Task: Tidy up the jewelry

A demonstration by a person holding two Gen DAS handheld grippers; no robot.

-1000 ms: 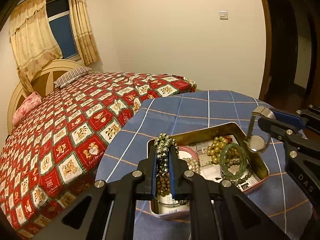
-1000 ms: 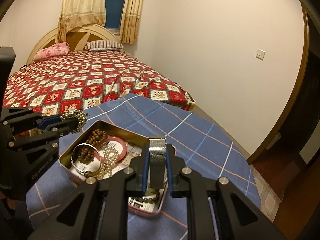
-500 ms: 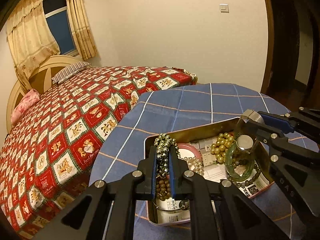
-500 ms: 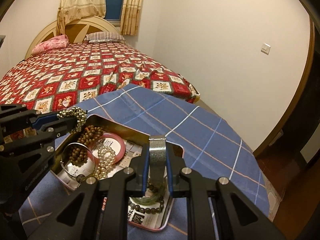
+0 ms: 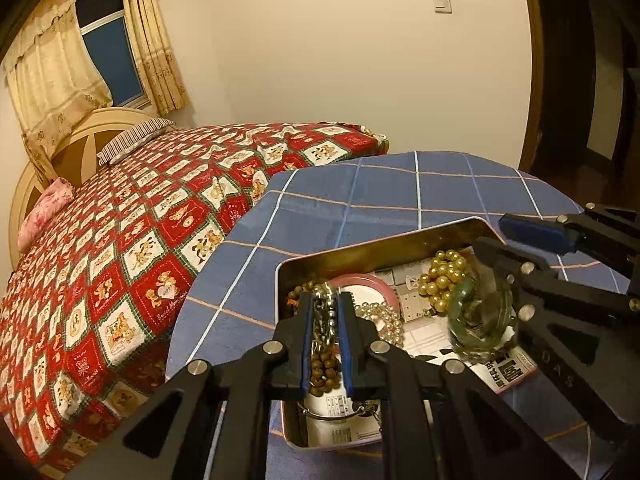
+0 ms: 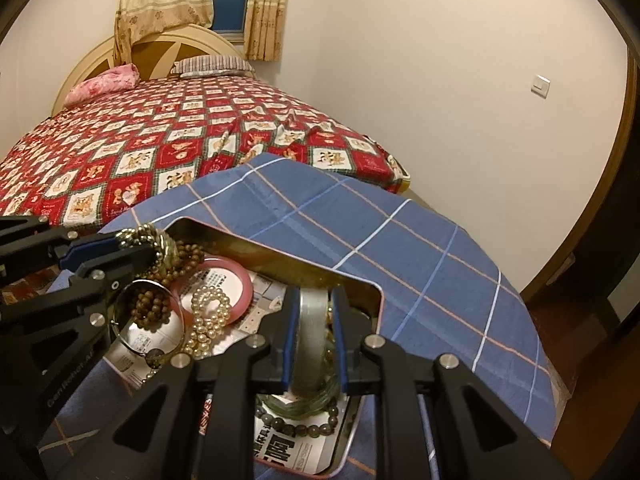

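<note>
So the left gripper point(image 5: 325, 330) was pinching a bead chain point(image 5: 322, 320) right over the tin's point(image 5: 384, 242) left end, while the right gripper point(image 6: 315, 334) pinched a watch band point(image 6: 310, 340) upright above the right end, both just needing to go straight down.

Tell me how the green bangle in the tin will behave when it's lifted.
The green bangle looks like glassy stone, so probably rigid, keeping its ring shape. Its polished surface could slip between pads. It may chip if dropped on the tin, and could roll on edge.
</note>
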